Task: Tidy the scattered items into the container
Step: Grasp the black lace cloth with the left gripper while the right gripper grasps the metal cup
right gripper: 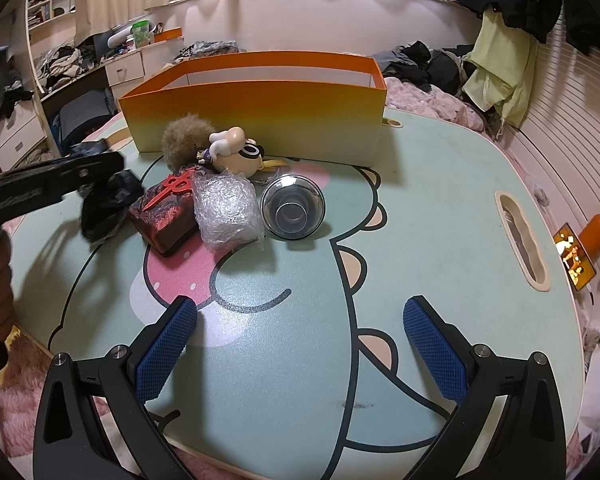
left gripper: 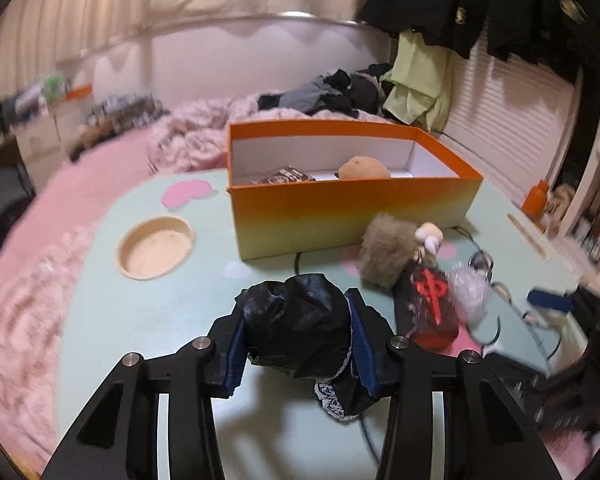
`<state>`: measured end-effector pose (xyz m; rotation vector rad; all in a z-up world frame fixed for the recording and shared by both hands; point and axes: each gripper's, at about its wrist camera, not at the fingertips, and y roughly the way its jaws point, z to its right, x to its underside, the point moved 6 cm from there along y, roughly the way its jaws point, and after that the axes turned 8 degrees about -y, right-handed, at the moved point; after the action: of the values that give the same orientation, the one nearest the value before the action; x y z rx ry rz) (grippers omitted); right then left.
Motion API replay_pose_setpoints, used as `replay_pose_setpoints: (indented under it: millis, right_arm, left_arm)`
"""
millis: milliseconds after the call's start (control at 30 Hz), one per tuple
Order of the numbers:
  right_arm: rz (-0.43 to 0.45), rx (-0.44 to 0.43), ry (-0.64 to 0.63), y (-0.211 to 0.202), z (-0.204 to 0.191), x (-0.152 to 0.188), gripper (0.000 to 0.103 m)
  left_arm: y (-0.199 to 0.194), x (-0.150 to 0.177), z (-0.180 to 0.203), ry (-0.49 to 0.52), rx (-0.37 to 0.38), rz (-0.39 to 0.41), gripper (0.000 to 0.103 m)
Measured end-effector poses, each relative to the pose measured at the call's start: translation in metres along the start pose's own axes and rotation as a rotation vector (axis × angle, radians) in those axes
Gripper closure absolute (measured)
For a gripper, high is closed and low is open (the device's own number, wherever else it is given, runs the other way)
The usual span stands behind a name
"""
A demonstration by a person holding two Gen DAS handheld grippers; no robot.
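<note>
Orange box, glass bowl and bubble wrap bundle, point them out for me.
orange box [right gripper: 260, 120], right wrist view, on its front wall.
glass bowl [right gripper: 293, 207], right wrist view, on its inner base.
bubble wrap bundle [right gripper: 225, 210], right wrist view, on its top face.

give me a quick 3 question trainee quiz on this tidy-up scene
1. True or false: the right tool holds nothing.
2. What is the left tool clamped on? A) glass bowl B) black crumpled bag C) bubble wrap
3. What stands directly behind the loose items?

Key:
1. True; it is open over the table.
2. B, the black crumpled bag.
3. The orange box, behind the furry pompom, bubble wrap and glass bowl.
</note>
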<state>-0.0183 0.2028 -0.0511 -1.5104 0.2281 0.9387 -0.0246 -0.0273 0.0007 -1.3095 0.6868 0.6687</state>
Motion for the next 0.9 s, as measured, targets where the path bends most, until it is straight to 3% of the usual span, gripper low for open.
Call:
replay_pose_setpoints:
  millis: [200,467,667,800,900]
  right_arm:
    - [0.0,0.004,0.004,0.0,0.0,-0.001,0.0]
    - [0.034,-0.024,0.116,-0.006,0.016,-0.007,0.0]
    - [0.129,-0.043,0.178,-0.021,0.024,-0.028,0.001]
    - [0.147,-0.019,0.163,-0.017,0.025,-0.053,0.009]
    - [0.121,-0.014,0.147,-0.003,0.025,-0.066,0.023]
  left_arm:
    - [-0.014,0.019,0.002,0.009,0.015,-0.014,0.059]
    - [-0.005,0.029,0.007,0.021,-0.042,0.022,0.059]
    - [0.0,0.033,0.011,0.026,-0.061,0.043,0.058]
    - [0.0,0.035,0.012,0.035,-0.065,0.047,0.058]
    - [0.0,0.035,0.013,0.039,-0.067,0.047,0.058]
